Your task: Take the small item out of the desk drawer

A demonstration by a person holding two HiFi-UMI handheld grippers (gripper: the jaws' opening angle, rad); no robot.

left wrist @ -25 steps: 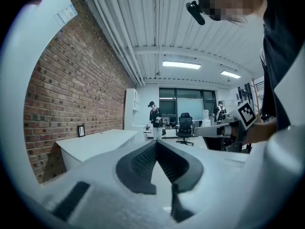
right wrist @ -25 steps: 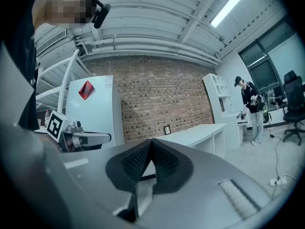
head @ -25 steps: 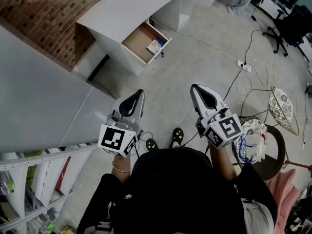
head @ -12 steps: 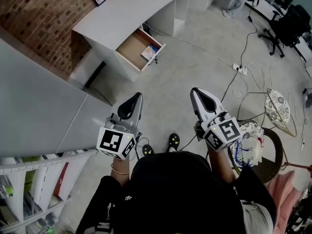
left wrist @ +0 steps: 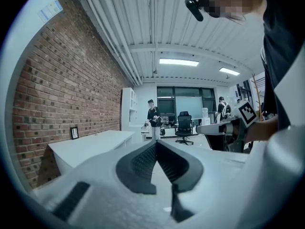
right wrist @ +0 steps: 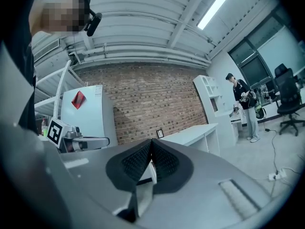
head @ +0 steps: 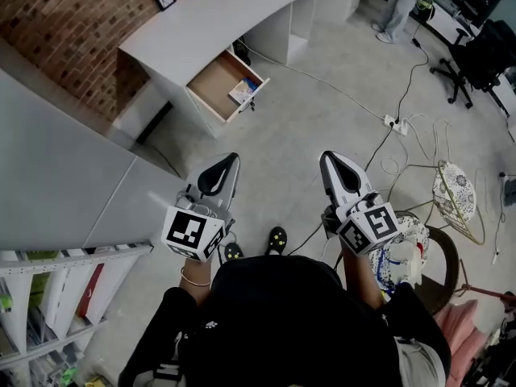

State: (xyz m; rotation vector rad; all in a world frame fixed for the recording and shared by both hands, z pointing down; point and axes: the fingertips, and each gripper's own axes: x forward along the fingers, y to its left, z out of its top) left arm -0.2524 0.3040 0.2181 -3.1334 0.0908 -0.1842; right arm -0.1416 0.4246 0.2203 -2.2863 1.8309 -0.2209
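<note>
Concrete floor stretches between the person and a white tabletop (head: 218,14) set against a brick wall. The drawer (head: 211,83) beneath it stands pulled out, which leaves its wooden bottom open from above. The small item (head: 244,91) lies flat at the front of the drawer, just beside the front panel and toward its rightmost end in the head view. It looks like a pale card or packet with some blue on it (too small to name), and its long axis seems to run roughly along that panel, pointing at neither hand. The left tongs (head: 231,161) and right tongs (head: 325,157) are held level, side by side, aimed ahead. Each has its tips pressed together on nothing and is well apart from the drawer. I read this as a carrying pose for the approach: no reach is possible from here, so neither needs opening yet.
</note>
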